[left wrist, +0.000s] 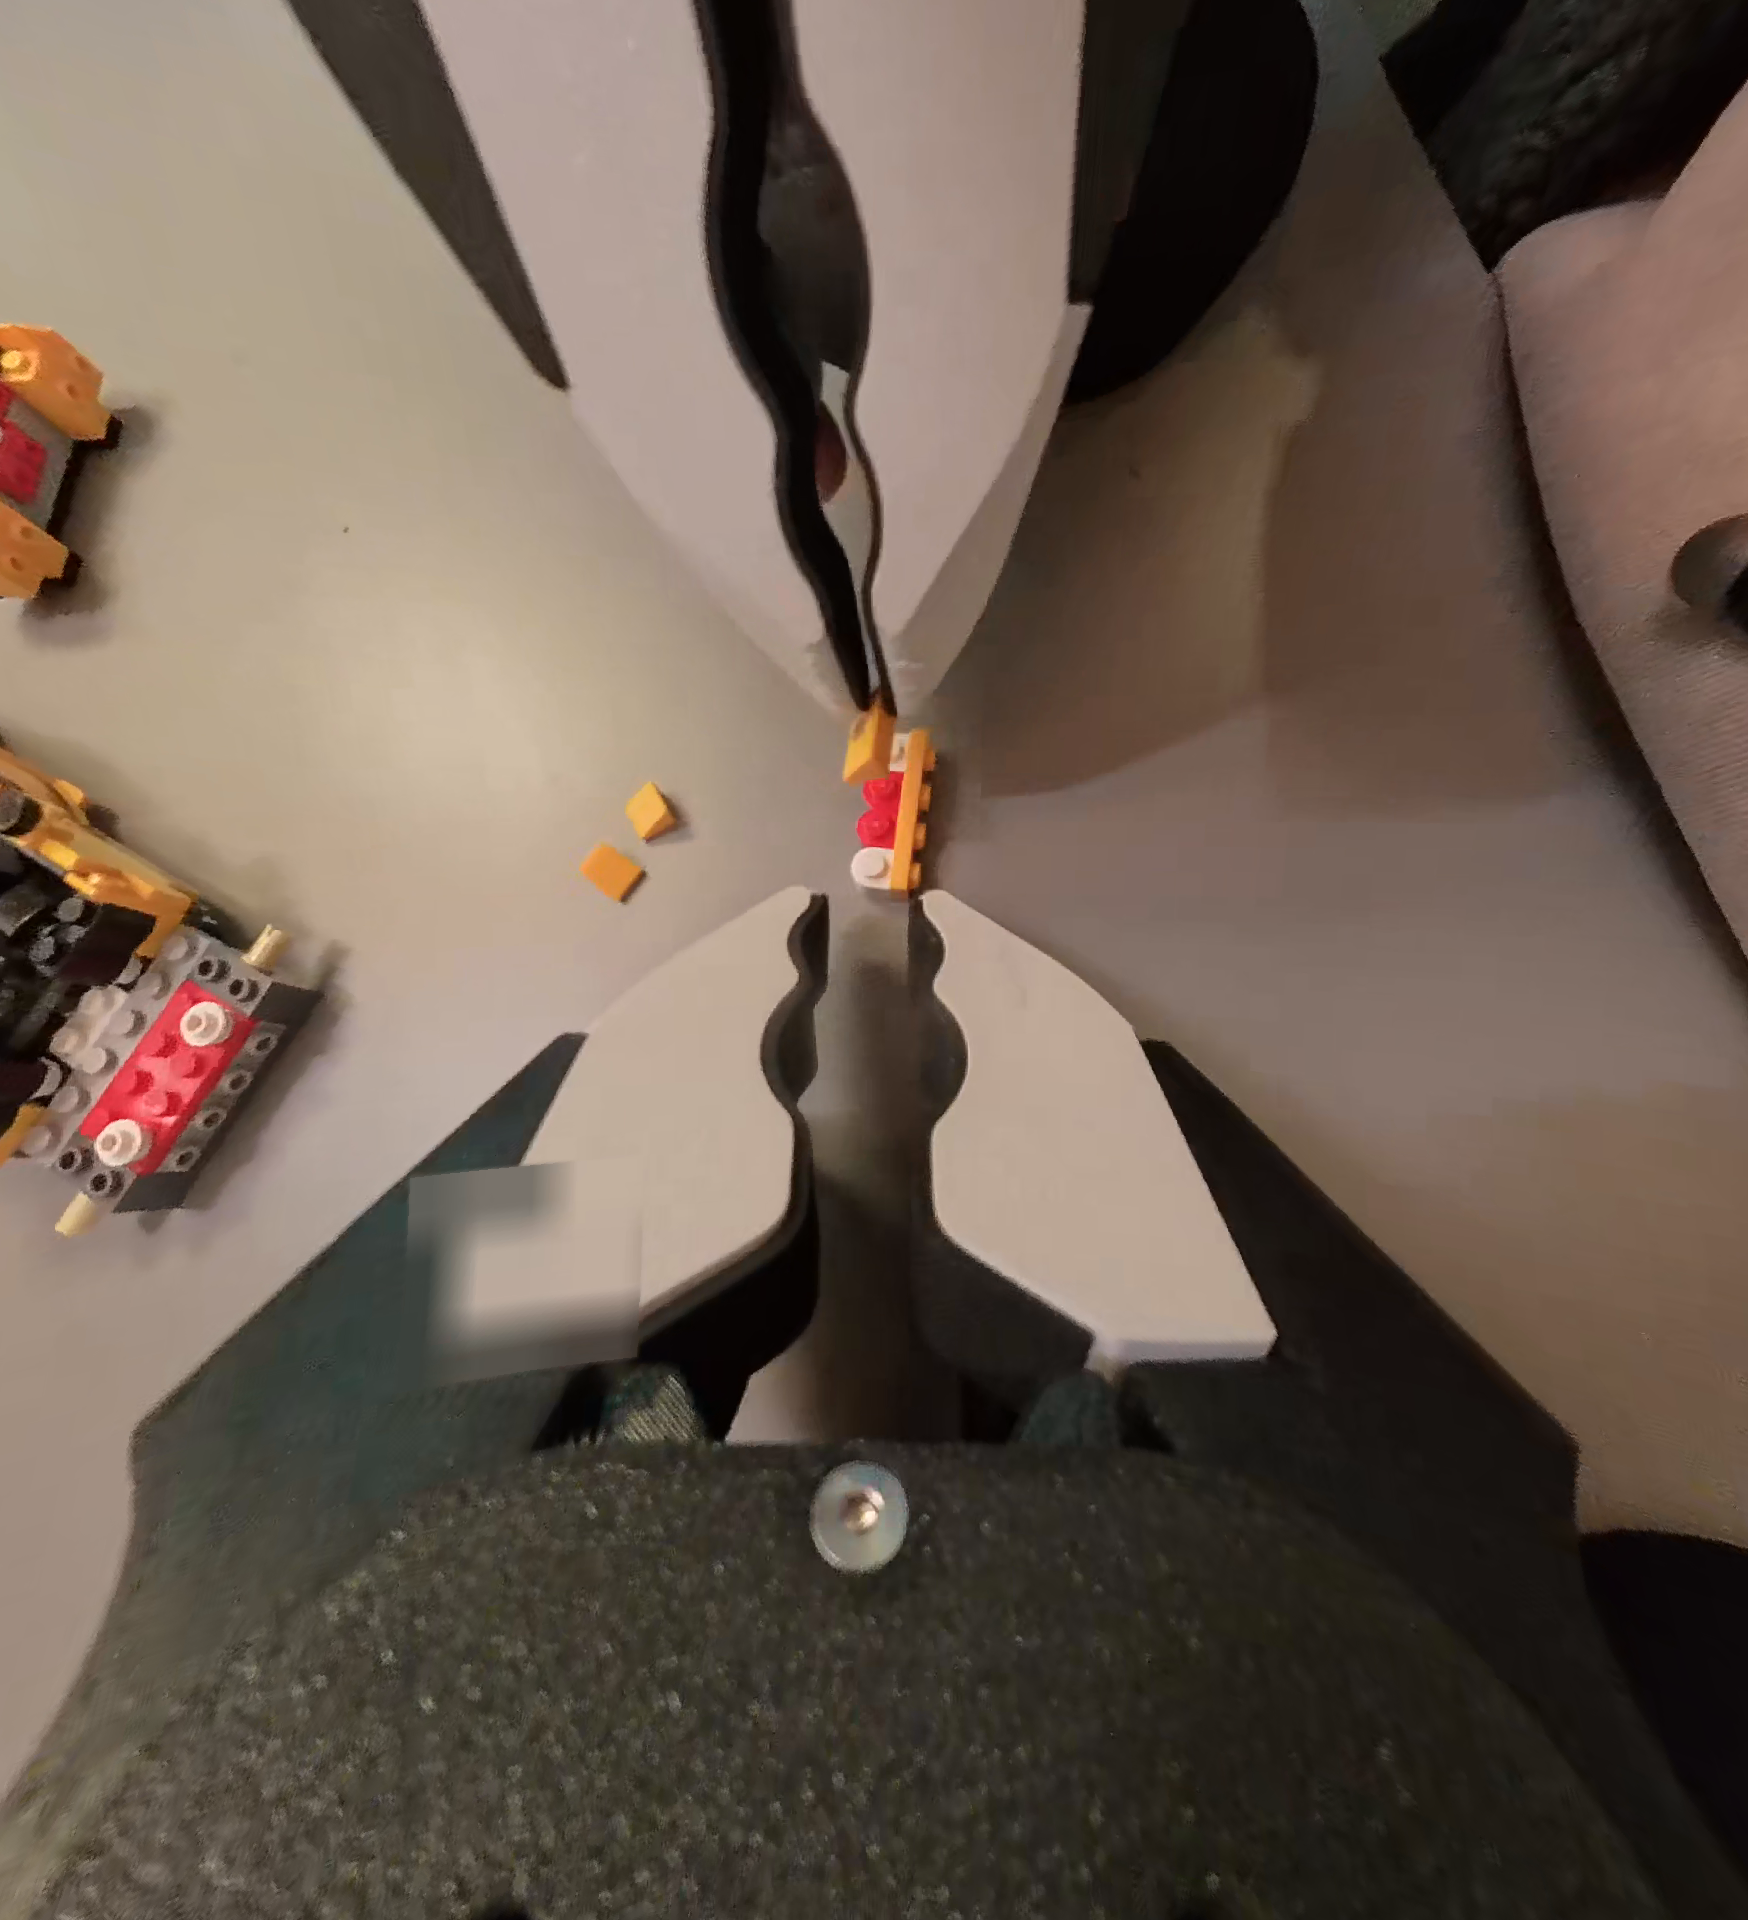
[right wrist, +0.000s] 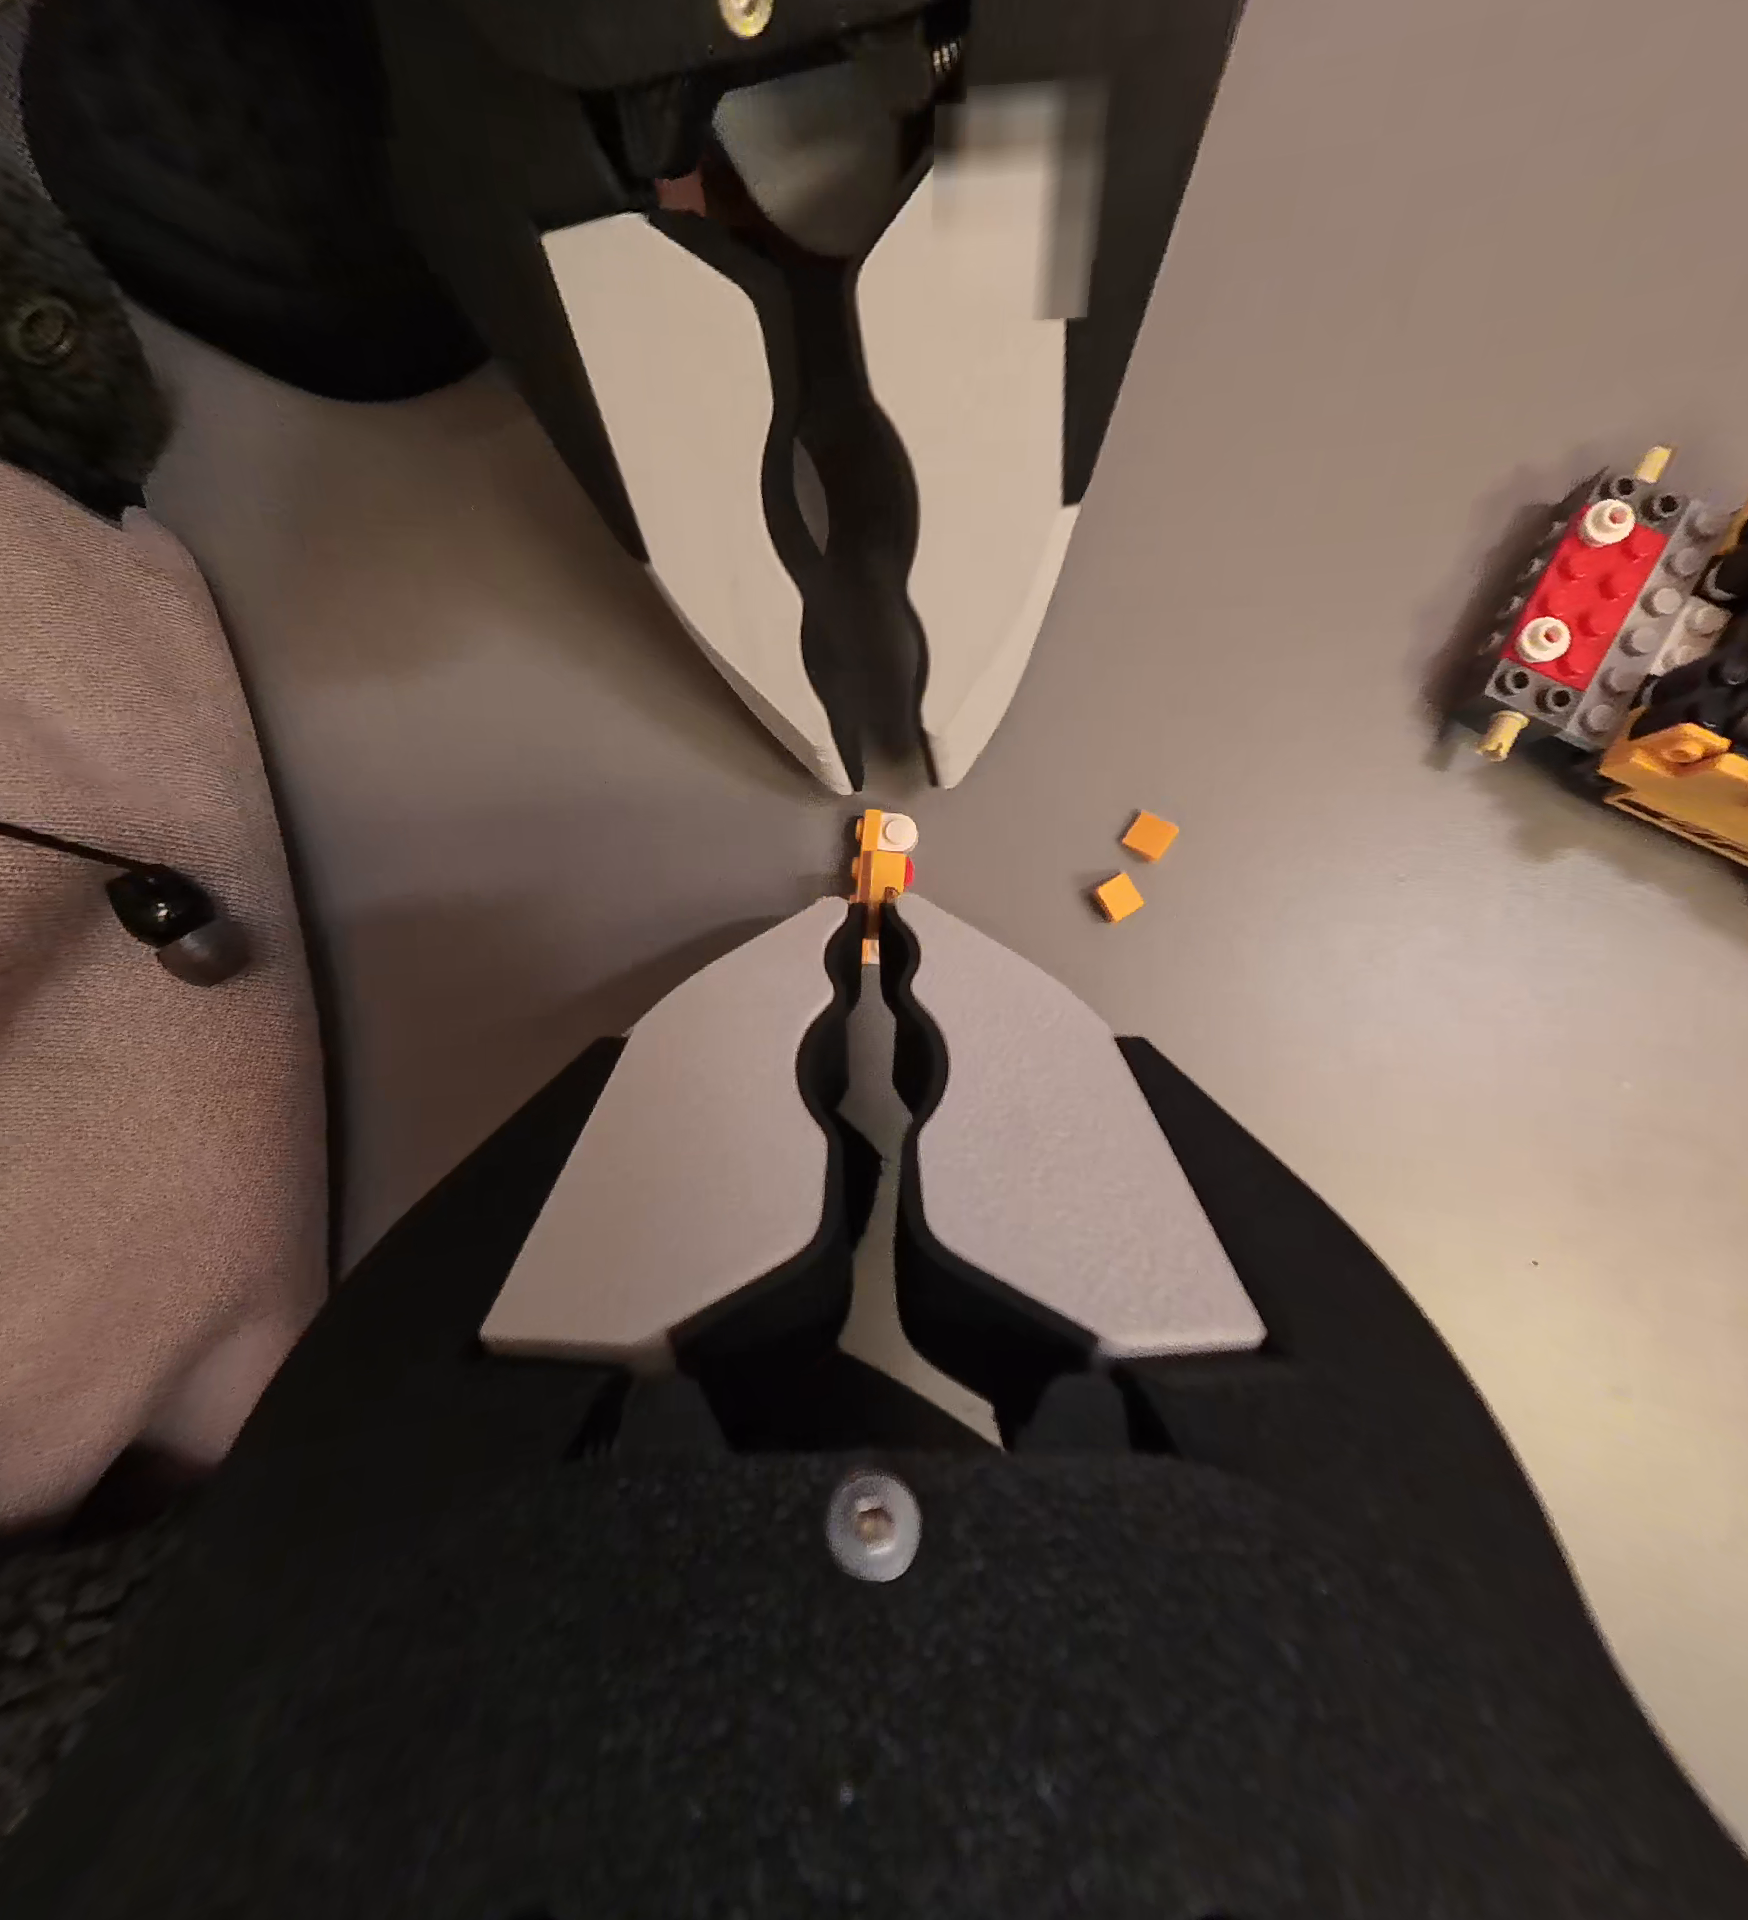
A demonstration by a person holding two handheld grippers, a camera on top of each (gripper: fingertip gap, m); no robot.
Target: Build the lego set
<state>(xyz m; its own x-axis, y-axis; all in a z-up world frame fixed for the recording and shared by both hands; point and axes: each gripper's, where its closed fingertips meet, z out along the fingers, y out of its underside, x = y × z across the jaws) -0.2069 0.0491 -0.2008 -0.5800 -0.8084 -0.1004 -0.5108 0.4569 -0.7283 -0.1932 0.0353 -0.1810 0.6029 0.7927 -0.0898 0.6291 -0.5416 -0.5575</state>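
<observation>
**Both hand-held grippers nose to nose over the small lego sub-assembly**

Left wrist view: left hand-held gripper (left wrist: pixel 868 906) has its fingers apart, nothing between them, tips just short of the small sub-assembly (left wrist: pixel 895 821). That piece is an orange plate with red studs and a white round stud at the near end. The right hand-held gripper (left wrist: pixel 875 694) comes in from the top of frame, fingers pinched on an orange brick at the far end of the sub-assembly. Two loose orange tiles (left wrist: pixel 631 842) lie on the grey worktop (left wrist: pixel 382 675) just left of it. Further left: the partly built vehicle chassis (left wrist: pixel 111 1029), yellow and black with a red plate on grey, and a separate smaller yellow and red module (left wrist: pixel 2 462) above it.

Right wrist view: right hand-held gripper (right wrist: pixel 875 914) is clamped on the orange end of the sub-assembly (right wrist: pixel 882 857), which sticks out ahead of the tips. Left hand-held gripper (right wrist: pixel 889 779) faces it, tips slightly apart and not touching the piece. Orange tiles (right wrist: pixel 1135 864) sit to the right, chassis (right wrist: pixel 1659 634) at the far right edge. A person's beige sleeve (right wrist: pixel 70 831) fills the left side.
</observation>
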